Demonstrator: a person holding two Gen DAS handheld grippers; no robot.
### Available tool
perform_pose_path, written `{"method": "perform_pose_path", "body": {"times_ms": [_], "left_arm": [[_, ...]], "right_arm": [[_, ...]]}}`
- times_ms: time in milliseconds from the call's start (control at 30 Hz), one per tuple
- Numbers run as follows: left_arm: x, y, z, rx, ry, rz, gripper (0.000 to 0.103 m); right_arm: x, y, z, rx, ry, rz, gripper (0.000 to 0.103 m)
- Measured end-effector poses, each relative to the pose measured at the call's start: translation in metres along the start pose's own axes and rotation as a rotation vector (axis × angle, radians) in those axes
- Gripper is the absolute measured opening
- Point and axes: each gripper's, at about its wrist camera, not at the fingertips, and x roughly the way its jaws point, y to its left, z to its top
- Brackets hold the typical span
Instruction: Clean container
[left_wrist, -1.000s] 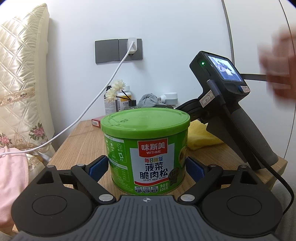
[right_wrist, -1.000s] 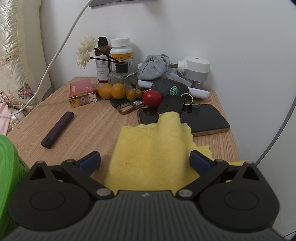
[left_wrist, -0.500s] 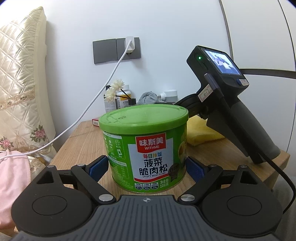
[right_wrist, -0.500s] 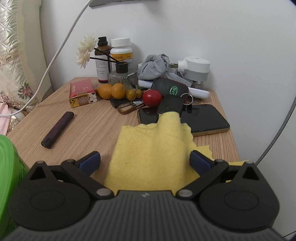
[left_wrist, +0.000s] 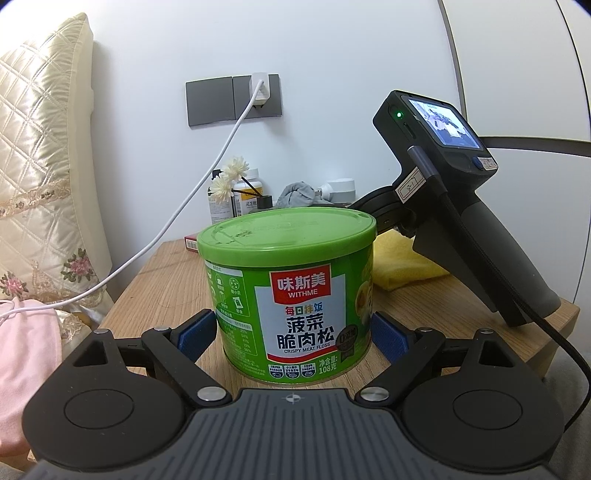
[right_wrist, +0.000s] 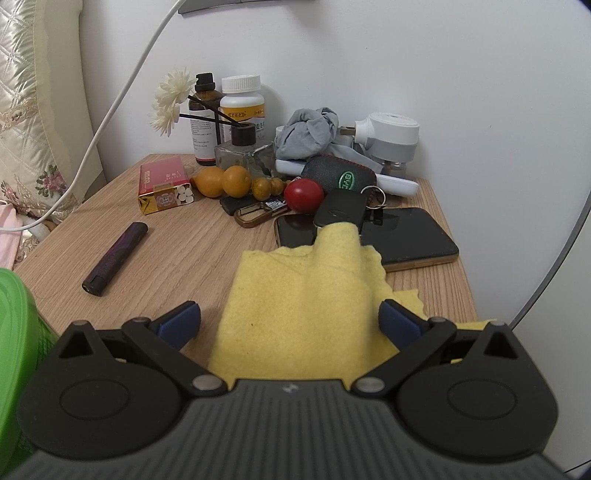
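On the table (left_wrist: 166, 280), left tongs (left_wrist: 293, 334) clench the green can (left_wrist: 288, 291); right tongs (right_wrist: 290, 321), released, straddle the yellow cloth (right_wrist: 303, 306) toward twelve o'clock.

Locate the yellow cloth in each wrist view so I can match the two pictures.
Left wrist view: the yellow cloth lies right of centre, behind the green can, partly hidden by it and by the right gripper's handle.
Right wrist view: the cloth fills the lower middle, between the open blue pads, its far tip lying over the phone.
Shared landmark: the white flowers at the back of the table.
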Motion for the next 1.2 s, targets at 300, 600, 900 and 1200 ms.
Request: {"method": "perform_pose_path", "body": {"times_ms": [300,600,900,1200], "left_arm": [[0.0016,0.0003,0.0008,0.0,0.006,-0.003,0.092],[0.0024,-0.0007,0.0023,0.0,0.008,-0.008,0.092],[0.0019,-0.001,0.0025,-0.003,0.011,-0.008,0.092],[0.0031,-0.0013,0.0026,-0.005,0.011,-0.005,0.092]], "right_arm": [[0.0,-0.0001,0.0,0.0,0.0,0.001,0.103],[0.0005,-0.0006,0.0004,-0.001,0.0,0.001,0.103],[0.001,-0.0012,0.001,-0.001,0.0,-0.001,0.103],[0.0009,-0.0015,0.0012,-0.001,-0.001,-0.006,0.103]]}}
